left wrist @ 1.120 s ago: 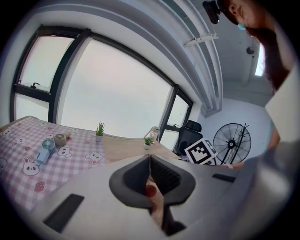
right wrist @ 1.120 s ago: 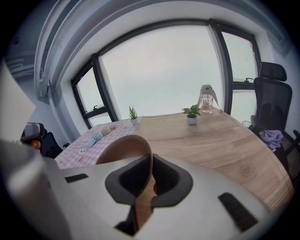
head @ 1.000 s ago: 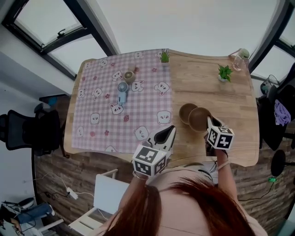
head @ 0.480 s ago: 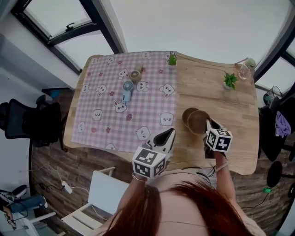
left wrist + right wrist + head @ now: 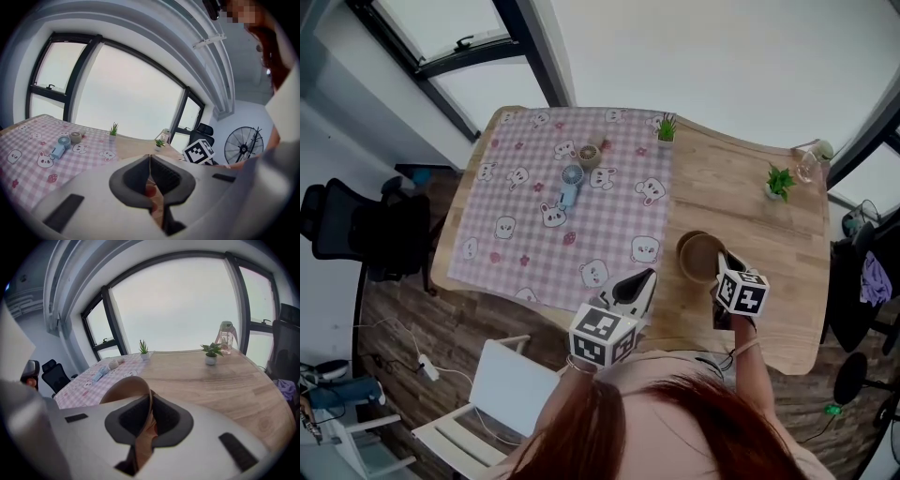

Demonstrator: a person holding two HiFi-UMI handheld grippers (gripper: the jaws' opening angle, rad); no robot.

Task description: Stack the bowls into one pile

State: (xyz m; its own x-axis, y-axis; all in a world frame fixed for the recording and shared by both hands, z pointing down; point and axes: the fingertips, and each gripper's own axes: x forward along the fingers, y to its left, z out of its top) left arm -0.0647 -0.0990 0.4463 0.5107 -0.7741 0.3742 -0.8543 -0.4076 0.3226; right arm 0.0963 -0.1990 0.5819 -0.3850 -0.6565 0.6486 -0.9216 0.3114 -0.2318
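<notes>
Two brown wooden bowls sit on the bare wooden table (image 5: pixel 769 244) at its right half. The upper bowl (image 5: pixel 703 259) lies almost fully over the lower bowl (image 5: pixel 683 242), of which only a crescent of rim shows at the left. My right gripper (image 5: pixel 724 270) holds the upper bowl by its near rim. In the right gripper view the thin bowl wall (image 5: pixel 123 388) runs between the pads of that gripper (image 5: pixel 149 398); its jaws have just been opening a little, still on the rim. My left gripper (image 5: pixel 645 277) (image 5: pixel 149 158) hovers shut and holds nothing, left of the bowls.
A pink checked cloth (image 5: pixel 534 234) covers the table's left half, with a small blue hand fan (image 5: pixel 570 186) and a round object (image 5: pixel 589 154) on it. Two small potted plants (image 5: pixel 666 127) (image 5: pixel 779 180) and a glass bottle (image 5: pixel 812 156) stand along the far edge. A black office chair (image 5: pixel 356 234) is at the left.
The bowl held by my right gripper has moved left, from beside the other bowl to almost fully over it. The left gripper has stayed where it was.
</notes>
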